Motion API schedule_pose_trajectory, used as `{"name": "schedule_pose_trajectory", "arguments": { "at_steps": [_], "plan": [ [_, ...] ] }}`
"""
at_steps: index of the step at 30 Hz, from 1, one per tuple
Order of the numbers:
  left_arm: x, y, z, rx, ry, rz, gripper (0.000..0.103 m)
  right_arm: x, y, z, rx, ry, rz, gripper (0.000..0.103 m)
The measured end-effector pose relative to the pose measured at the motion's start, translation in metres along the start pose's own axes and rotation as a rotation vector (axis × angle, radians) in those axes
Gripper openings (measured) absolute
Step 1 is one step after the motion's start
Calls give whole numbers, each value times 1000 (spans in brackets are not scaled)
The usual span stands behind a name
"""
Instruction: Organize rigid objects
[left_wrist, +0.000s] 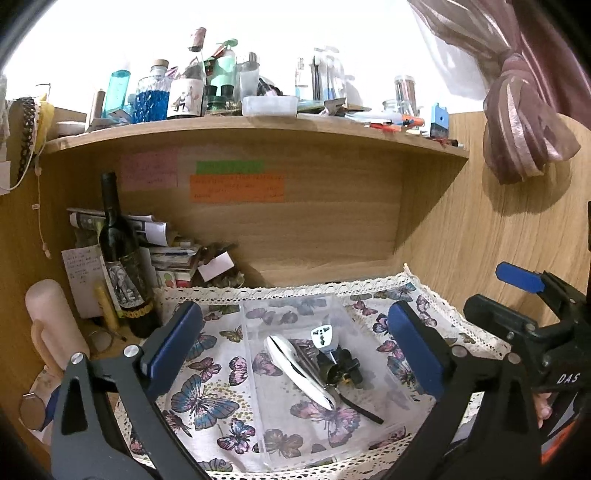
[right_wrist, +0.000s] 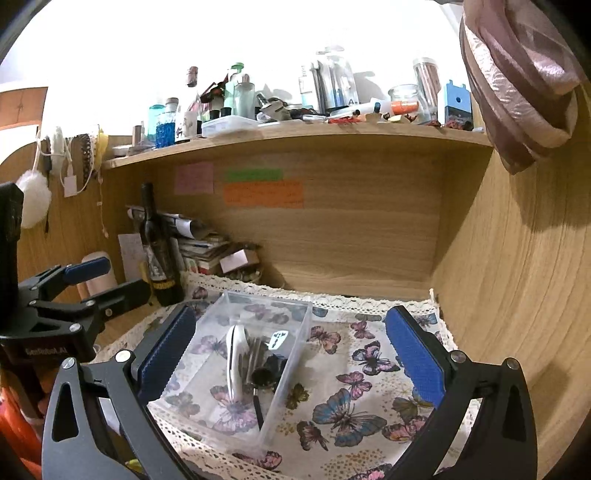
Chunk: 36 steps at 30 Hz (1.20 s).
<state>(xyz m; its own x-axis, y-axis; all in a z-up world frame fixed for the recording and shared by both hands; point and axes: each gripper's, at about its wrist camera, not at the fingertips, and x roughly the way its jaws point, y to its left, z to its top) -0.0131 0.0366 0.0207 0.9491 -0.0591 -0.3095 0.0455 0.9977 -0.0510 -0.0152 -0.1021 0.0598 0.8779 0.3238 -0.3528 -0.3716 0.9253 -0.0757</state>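
A clear plastic box (left_wrist: 255, 369) (right_wrist: 207, 332) sits on a butterfly-print cloth (left_wrist: 207, 402) (right_wrist: 351, 413) in a wooden desk nook. Inside the box lie a long white oblong object (left_wrist: 295, 369) (right_wrist: 234, 362), a white plug adapter (left_wrist: 321, 338) (right_wrist: 277, 339), a small black part (left_wrist: 345, 369) (right_wrist: 266, 373) and some metal pieces. My left gripper (left_wrist: 295, 312) (right_wrist: 118, 278) is open wide and hovers short of the box, holding nothing. Beside it, my right gripper (right_wrist: 291, 314) (left_wrist: 495, 295) is also open wide and empty, with the box towards its left finger.
A dark wine bottle (left_wrist: 118, 254) (right_wrist: 155, 243) and a pile of papers (left_wrist: 170, 254) stand at the back left. A shelf (left_wrist: 258, 129) crowded with bottles runs overhead. A wooden side wall (right_wrist: 517, 277) closes the right, with a tied curtain (left_wrist: 524, 122) above.
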Motion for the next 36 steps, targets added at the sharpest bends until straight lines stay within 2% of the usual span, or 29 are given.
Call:
{"name": "schedule_pose_trajectory", "arguments": {
  "at_steps": [15,36],
  "plan": [
    [3,6,-2,-21,-2,-4,103,2,1,0,-4,1,-8,103],
    [0,-5,2,7,-32,-32,103,3,-1,4,7,-15,-17,103]
  ]
}}
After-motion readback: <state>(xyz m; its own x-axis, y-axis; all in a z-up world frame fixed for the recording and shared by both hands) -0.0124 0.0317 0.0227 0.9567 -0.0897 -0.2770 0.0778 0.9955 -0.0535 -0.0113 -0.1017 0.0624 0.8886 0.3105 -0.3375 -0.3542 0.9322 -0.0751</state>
